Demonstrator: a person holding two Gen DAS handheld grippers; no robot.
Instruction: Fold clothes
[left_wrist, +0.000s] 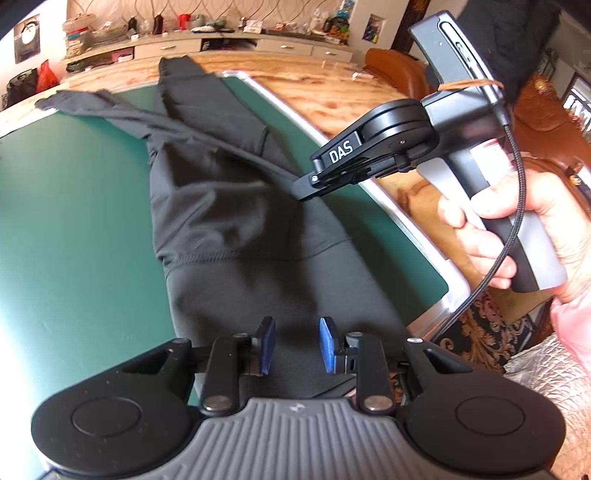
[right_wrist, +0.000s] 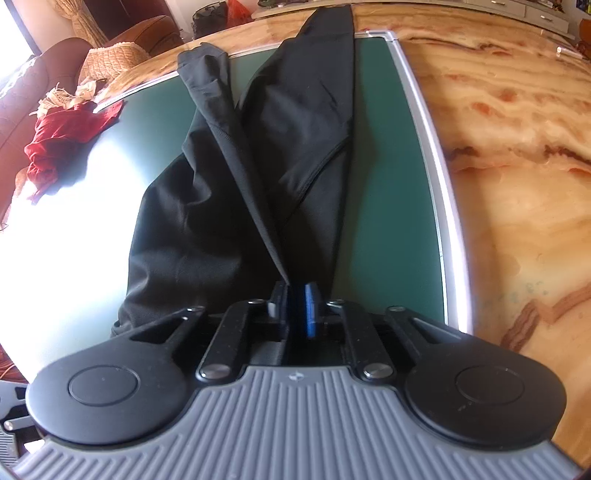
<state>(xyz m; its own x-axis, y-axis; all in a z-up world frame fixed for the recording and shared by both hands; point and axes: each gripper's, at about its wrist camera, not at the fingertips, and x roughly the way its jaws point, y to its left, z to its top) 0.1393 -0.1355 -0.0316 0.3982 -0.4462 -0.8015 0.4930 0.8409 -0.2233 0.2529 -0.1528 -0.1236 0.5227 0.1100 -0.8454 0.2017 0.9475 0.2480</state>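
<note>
In the left wrist view, the left gripper (left_wrist: 297, 345) hovered just above the near end of the black trousers (left_wrist: 236, 221), its blue-padded fingers (left_wrist: 266, 345) spread apart with only cloth showing in the gap and nothing held between them. The trousers lay stretched out on a green mat (left_wrist: 74, 221) on the surface, with one leg running away toward the far edge and the other leg pulled up in a taut ridge toward the right. That ridge led to the right gripper (left_wrist: 301, 194), held in a hand (left_wrist: 517, 236) at the right side of the picture; its tip met the fabric at the raised fold, though the fingers themselves were hidden there. The mat had a silver rim, and beyond it lay a glossy marbled tabletop (left_wrist: 332, 92) and a cluttered sideboard (left_wrist: 207, 42) against the wall. In the right wrist view, the right gripper (right_wrist: 295, 314) had its fingers (right_wrist: 309, 314) pressed nearly together on a pinched fold of the trousers (right_wrist: 221, 203), which rose from the mat (right_wrist: 391, 166) in a tight crease straight into the narrow gap. The two legs fanned away toward the far edge of the mat. A crumpled red cloth (right_wrist: 70, 144) lay well apart at the far left, by a brown sofa (right_wrist: 44, 74).
</note>
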